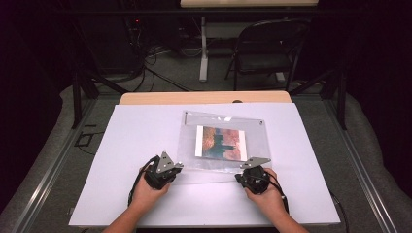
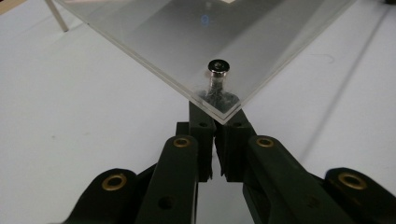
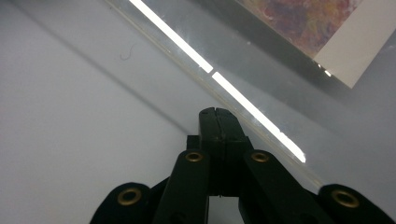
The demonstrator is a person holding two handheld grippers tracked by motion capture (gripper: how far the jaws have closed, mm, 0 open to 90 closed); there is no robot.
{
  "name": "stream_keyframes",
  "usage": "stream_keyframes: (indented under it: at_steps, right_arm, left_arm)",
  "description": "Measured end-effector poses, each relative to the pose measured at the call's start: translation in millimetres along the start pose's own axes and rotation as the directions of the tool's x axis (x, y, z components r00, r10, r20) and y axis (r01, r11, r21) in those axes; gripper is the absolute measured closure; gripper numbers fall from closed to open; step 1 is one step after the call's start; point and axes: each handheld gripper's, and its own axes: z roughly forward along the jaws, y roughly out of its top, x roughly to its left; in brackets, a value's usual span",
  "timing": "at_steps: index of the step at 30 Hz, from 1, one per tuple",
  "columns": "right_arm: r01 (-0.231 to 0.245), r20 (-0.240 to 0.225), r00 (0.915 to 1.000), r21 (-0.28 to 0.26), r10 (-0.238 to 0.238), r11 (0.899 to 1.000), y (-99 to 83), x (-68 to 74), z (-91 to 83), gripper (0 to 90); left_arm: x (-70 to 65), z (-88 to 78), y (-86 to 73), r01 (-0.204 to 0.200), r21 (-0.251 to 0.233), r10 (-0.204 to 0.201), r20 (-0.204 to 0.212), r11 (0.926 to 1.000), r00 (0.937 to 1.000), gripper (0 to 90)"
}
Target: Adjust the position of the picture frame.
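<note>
— Where's the clear acrylic frame (image 1: 224, 141) from above?

— Flat on the white board (image 1: 136, 141), long axis left to right, photo (image 1: 221, 142) inside. It lies just far of both my grippers: left gripper (image 1: 165, 171) at its near-left corner, right gripper (image 1: 253, 174) at its near-right corner.

— Left gripper view?

— My jaws are clenched under the corner by the screw (image 2: 218, 66); whether they pinch the corner, I can't tell.

— Right gripper view?

— Clenched on nothing, tips at the near edge.
</note>
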Motion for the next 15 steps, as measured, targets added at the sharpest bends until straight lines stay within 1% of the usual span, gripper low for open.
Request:
stream_keyframes:
  at_steps: [1, 3, 6, 8, 9, 10, 12, 14, 15]
  right_arm:
    - [-0.018, -0.008, 0.9998, 0.004, 0.018, 1.000, 0.0, -2.5, -1.1, 90.0]
    - [-0.053, -0.028, 0.9982, 0.006, 0.053, 0.999, -0.2, -8.5, -2.2, 90.0]
    - [-0.113, -0.052, 0.9922, 0.003, 0.113, 0.994, -0.3, -18.0, -2.0, 90.0]
    - [-0.125, -0.047, 0.9910, 0.003, 0.125, 0.992, 1.0, -22.4, -1.6, 90.0]
    - [-0.135, -0.044, 0.9898, 0.011, 0.136, 0.991, 2.0, -24.5, -1.8, 90.0]
    - [-0.142, -0.043, 0.9889, 0.004, 0.142, 0.990, 2.8, -27.1, -0.9, 90.0]
    - [-0.167, -0.045, 0.9849, 0.005, 0.167, 0.986, 4.3, -32.0, -0.7, 90.0]
    - [-0.188, -0.044, 0.9812, 0.007, 0.188, 0.982, 5.7, -36.3, -0.2, 90.0]
    - [-0.198, -0.051, 0.9789, 0.007, 0.198, 0.980, 6.6, -38.2, 0.1, 90.0]
  left_arm:
    - [-2.0, -0.1, -0.1, 0.005, -0.002, -0.005, 0.005, 1.0000, 1.0000, 85.8]
    - [-5.3, -0.4, 0.2, -0.004, -0.002, 0.004, 0.015, 1.0000, 0.9999, 85.9]
    - [-10.4, -0.2, 0.7, -0.009, -0.006, 0.009, 0.025, 0.9999, 0.9996, 85.9]
    - [-13.7, -0.4, 1.5, -0.021, -0.006, 0.021, 0.034, 0.9998, 0.9992, 85.9]
    - [-15.9, -0.5, 1.6, -0.021, -0.007, 0.022, 0.037, 0.9997, 0.9991, 85.9]
    - [-17.6, -0.7, 1.6, -0.024, -0.009, 0.024, 0.046, 0.9997, 0.9987, 85.9]
    - [-22.0, -1.3, 1.9, -0.025, -0.013, 0.025, 0.059, 0.9996, 0.9979, 86.0]
    - [-27.4, -2.0, 2.6, -0.033, -0.013, 0.033, 0.076, 0.9994, 0.9966, 85.9]
    - [-30.3, -1.9, 3.3, -0.041, -0.014, 0.042, 0.085, 0.9991, 0.9955, 85.9]
